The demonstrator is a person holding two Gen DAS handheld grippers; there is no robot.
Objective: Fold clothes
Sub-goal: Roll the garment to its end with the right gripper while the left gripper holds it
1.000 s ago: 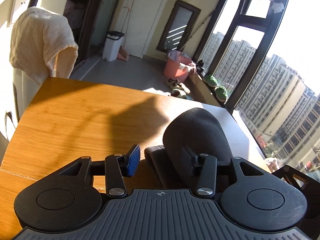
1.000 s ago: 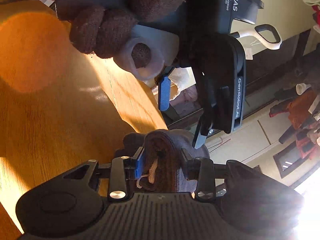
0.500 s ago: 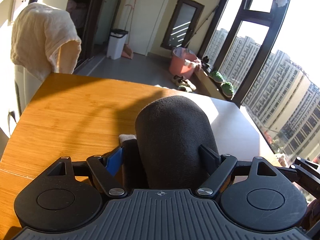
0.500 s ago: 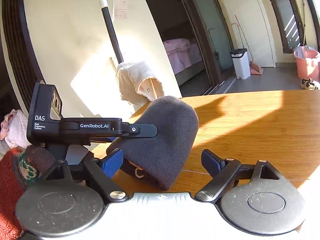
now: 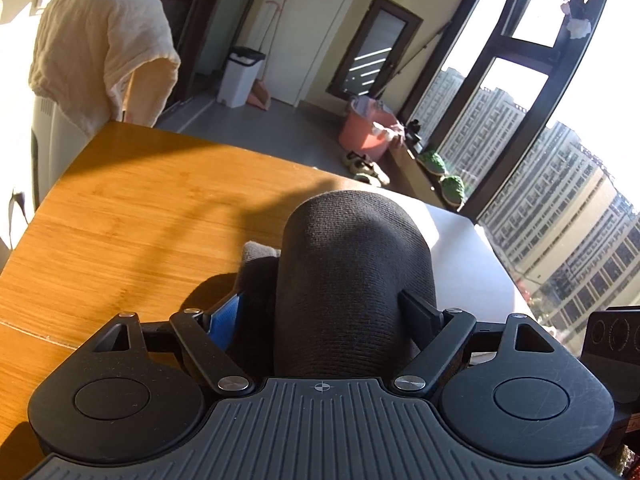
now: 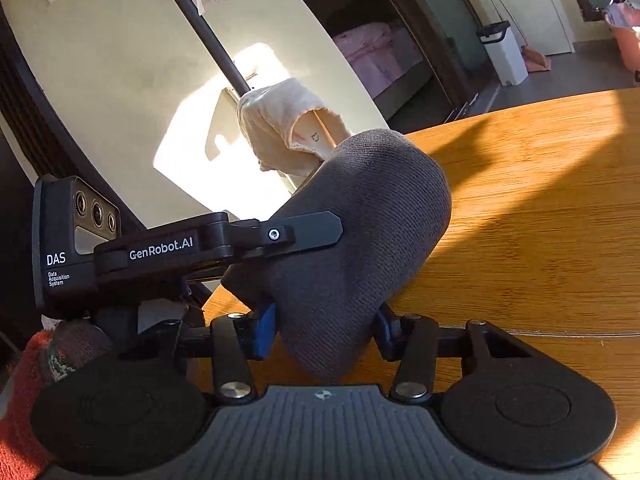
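Right tongs [image 6: 324, 330] just closing around the grey knit hat [image 6: 360, 240] — left tongs [image 6: 300, 232] alongside.

Dark grey knit beanie [image 5: 352, 280], domed, above table

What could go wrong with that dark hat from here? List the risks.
1. Both hand-held grippers, left and right, sit around the hat; pulling apart could stretch it or undo the fold.
2. The hat stands propped above the table; releasing it may let it flop open.
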